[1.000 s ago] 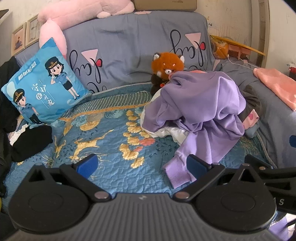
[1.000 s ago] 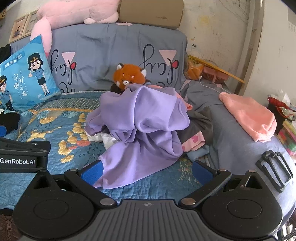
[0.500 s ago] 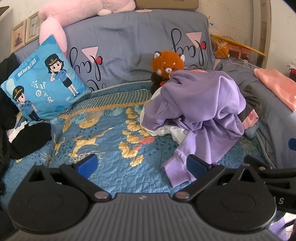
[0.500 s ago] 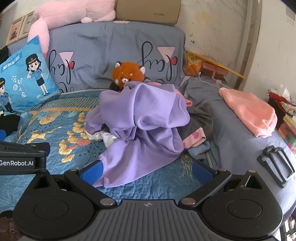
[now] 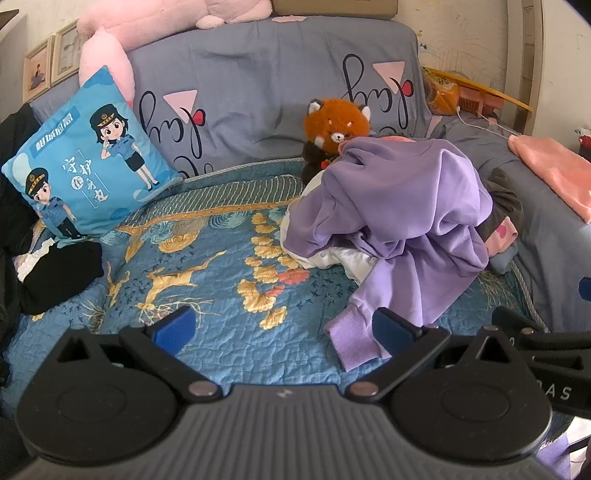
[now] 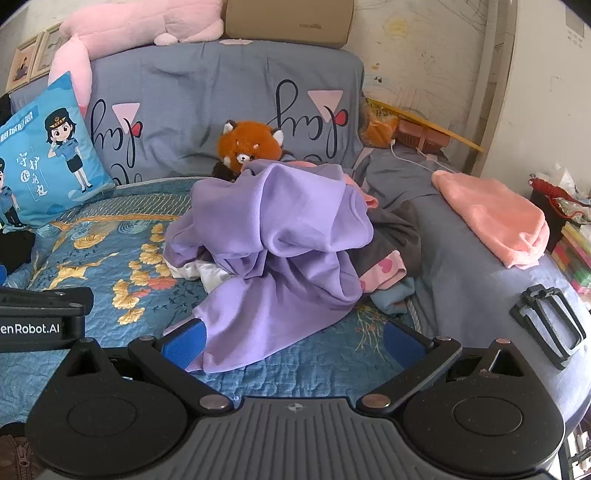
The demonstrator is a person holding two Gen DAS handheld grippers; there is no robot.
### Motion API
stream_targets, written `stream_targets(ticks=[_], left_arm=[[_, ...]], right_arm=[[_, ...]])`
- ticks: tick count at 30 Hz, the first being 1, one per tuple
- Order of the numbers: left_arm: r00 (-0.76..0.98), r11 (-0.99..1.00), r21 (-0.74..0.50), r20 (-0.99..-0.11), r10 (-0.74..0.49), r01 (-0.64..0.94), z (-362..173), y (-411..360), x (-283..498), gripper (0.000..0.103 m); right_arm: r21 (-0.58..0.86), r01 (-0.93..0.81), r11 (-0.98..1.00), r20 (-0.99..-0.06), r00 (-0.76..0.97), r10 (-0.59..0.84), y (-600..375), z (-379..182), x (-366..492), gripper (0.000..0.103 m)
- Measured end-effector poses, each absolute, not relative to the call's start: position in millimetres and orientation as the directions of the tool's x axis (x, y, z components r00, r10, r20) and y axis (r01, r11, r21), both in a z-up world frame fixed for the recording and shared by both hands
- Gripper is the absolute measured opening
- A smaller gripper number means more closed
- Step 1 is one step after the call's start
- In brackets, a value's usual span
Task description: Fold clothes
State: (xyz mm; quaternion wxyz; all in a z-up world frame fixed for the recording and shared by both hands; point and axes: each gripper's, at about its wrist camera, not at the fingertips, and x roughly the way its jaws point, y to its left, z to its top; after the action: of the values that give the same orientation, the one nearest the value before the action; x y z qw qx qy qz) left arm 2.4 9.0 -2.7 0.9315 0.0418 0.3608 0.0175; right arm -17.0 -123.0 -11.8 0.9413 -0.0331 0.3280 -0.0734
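1. A blue quilted bedspread with gold deer and ginkgo-leaf print (image 5: 207, 266) covers the bed; behind it a grey sheet printed with black script and pink triangles (image 5: 258, 96) drapes the backrest, and a scribbled cream wall (image 6: 436, 66) rises to the right.
2. The crumpled lilac sweatshirt (image 5: 402, 206) lies heaped on the right part of the bedspread, atop a pile of other clothes, its ribbed cuff (image 5: 351, 339) trailing toward the cameras.
3. The left tool (image 5: 282, 328) hovers low over the bedspread with its blue pads spread wide, pinching nothing; the cuff lies just beside its right pad.
4. The right tool (image 6: 295, 341) is likewise spread wide and empty, the sweatshirt's sleeve lying on the bed between its pads.
5. Hidden: the pile beneath the sweatshirt shows only edges, namely white fabric (image 5: 332, 258), a dark grey garment (image 6: 395, 232) and a pink piece with hearts (image 6: 380, 273); their shapes cannot be made out.
6. The orange red-panda plush toy (image 6: 251, 146) is half covered by the sweatshirt.
7. The pink plush toy (image 6: 140, 26) on the backrest is cut off at the top edge.
8. Counted: one blue cartoon-police cushion (image 5: 88, 162), two framed pictures (image 5: 51, 62), one folded salmon-pink towel (image 6: 495, 218), one black buckle-shaped frame (image 6: 550, 325), one black folded garment (image 5: 55, 273).
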Motion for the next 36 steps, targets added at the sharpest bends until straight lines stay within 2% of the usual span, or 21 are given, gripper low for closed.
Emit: stream_targets(ticks=[36], left_arm=[[0.727,0.996,0.091,-0.684,0.059,0.005,-5.3,5.9,4.0,0.103]], right_arm=[[-0.135,0.124,0.983,-0.606,0.775,-0.181,-120.7,-11.4,-16.8,0.103]])
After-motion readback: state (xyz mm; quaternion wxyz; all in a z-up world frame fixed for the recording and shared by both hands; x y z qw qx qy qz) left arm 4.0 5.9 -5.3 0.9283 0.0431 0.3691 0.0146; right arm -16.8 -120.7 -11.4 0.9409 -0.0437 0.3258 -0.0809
